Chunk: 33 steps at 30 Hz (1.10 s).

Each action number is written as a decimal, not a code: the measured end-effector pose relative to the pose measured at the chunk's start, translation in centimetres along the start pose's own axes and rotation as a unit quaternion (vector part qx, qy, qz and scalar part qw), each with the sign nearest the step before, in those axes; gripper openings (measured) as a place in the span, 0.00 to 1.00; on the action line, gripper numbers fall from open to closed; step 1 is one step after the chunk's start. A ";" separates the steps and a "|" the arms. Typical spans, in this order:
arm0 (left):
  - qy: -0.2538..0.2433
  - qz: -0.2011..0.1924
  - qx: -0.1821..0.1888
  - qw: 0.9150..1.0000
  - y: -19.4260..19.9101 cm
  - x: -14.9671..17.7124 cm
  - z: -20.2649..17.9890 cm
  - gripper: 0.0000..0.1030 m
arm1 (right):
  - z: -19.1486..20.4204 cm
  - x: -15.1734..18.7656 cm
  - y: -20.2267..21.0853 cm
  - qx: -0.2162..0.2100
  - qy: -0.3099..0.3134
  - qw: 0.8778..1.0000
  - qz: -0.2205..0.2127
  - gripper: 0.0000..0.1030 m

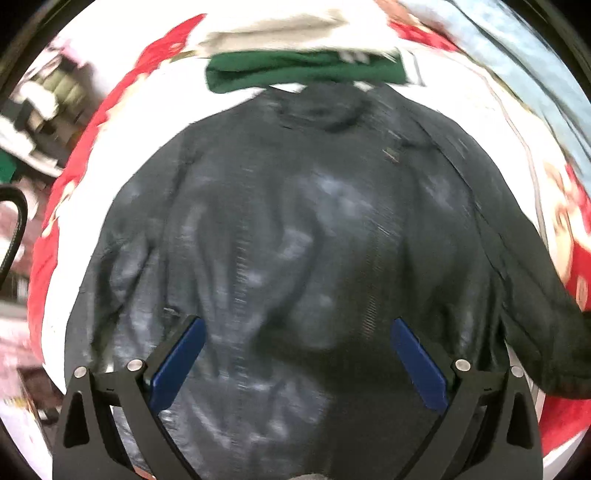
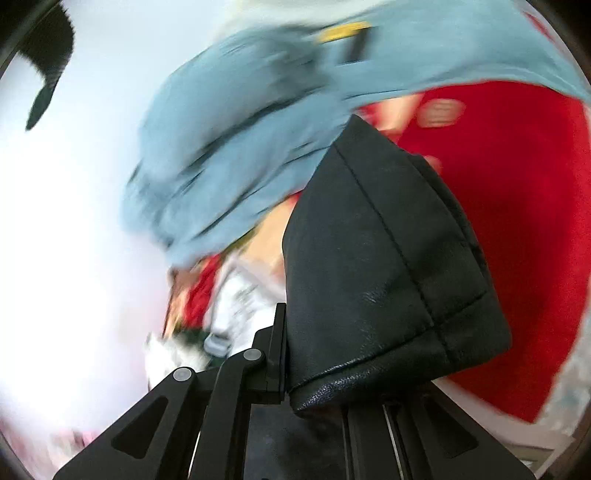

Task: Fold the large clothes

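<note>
A large black jacket (image 1: 295, 206) lies spread flat on a white and red cover (image 1: 122, 122), collar at the far end. My left gripper (image 1: 297, 354) hangs open above its lower middle, blue pads (image 1: 181, 362) wide apart, holding nothing. In the right wrist view my right gripper (image 2: 295, 350) is shut on a black sleeve cuff (image 2: 380, 266) of the jacket, and the cuff hides the right finger. The views are blurred by motion.
A folded green garment (image 1: 295, 72) with a pale one (image 1: 277, 33) on top lies beyond the collar. A light blue garment (image 2: 236, 129) lies crumpled ahead of the right gripper, on the red cover (image 2: 517, 221). Clutter sits at the far left (image 1: 44, 110).
</note>
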<state>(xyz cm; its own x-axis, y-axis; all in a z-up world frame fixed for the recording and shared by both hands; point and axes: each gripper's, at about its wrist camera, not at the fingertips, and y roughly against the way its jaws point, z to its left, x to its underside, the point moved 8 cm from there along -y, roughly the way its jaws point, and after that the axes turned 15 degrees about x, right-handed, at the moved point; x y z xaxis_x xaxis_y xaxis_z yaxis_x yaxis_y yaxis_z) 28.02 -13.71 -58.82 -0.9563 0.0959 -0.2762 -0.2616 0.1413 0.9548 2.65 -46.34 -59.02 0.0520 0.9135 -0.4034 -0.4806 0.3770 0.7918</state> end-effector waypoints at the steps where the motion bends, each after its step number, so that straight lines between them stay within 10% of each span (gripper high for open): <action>1: 0.009 -0.005 -0.004 1.000 0.5 -0.3 1.0 1.00 | 2.2 0.8 0.0 -0.007 0.020 1.000 0.005 0.07; 5: 0.060 -0.032 -0.027 0.997 2.3 -1.3 6.7 1.00 | 12.4 7.3 -1.8 -0.029 0.139 0.989 0.034 0.07; 9: 0.106 -0.041 -0.058 0.992 2.5 -0.5 13.1 1.00 | 20.9 18.9 -5.9 -0.022 0.297 0.952 0.076 0.07; 14: 0.169 -0.019 -0.087 0.982 1.0 2.7 20.8 1.00 | 24.5 36.2 -12.4 0.038 0.506 0.852 0.127 0.07; 16: 0.189 -0.015 -0.095 0.977 1.0 4.2 23.4 1.00 | 23.6 43.2 -14.6 0.067 0.591 0.789 0.158 0.08; 18: 0.207 -0.014 -0.099 0.973 1.3 5.6 25.4 1.00 | 22.7 47.7 -15.3 0.076 0.631 0.750 0.181 0.29; 21: 0.251 -0.004 -0.080 0.965 2.5 8.7 28.4 1.00 | 22.8 49.1 -13.3 0.043 0.629 0.750 0.199 0.66; 26: 0.390 0.002 0.020 0.921 4.4 15.9 32.9 1.00 | 21.6 46.8 -7.0 0.016 0.558 0.793 0.243 0.66; 33: 0.591 -0.044 0.189 0.783 2.0 23.7 37.9 0.97 | 14.4 43.8 -4.8 0.079 0.485 0.816 0.306 0.66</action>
<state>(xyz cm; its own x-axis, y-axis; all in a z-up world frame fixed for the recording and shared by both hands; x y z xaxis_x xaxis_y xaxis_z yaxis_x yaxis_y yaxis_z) 9.76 26.22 -67.61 -0.4469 -0.8783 0.1696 -0.4903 0.3991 0.7748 19.86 -5.92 -73.84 -0.9087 0.4168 -0.0224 -0.0340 -0.0202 0.9992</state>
